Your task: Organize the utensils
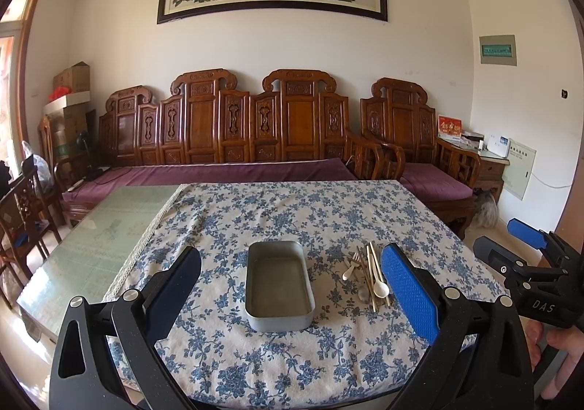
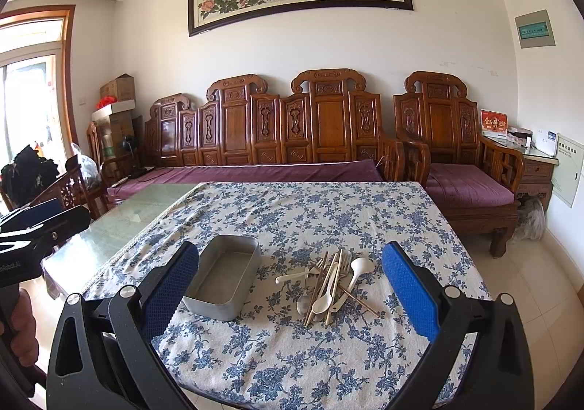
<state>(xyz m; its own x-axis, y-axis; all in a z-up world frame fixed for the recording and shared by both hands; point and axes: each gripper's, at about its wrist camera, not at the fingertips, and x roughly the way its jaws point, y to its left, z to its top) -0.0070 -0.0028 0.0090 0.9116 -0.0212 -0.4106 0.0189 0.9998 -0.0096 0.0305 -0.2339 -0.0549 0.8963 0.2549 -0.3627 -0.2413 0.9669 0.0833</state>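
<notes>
2 pairs of tongs, left (image 1: 290, 286) and right (image 2: 290, 286), hung with jaws apart, empty. Utensils (image 2: 330, 284) lay in a crossed heap on the surface (image 2: 292, 355), just right of the empty tin (image 2: 222, 278). Pinching 1 chopstick risked dragging or flicking its overlapping neighbours.

Utensils lie heaped in a pile (image 2: 328, 286), lower pieces hidden beneath chopsticks and spoons, the exact count perhaps beyond telling; the tablecloth (image 1: 292, 366) runs off the frame's lower edge
</notes>
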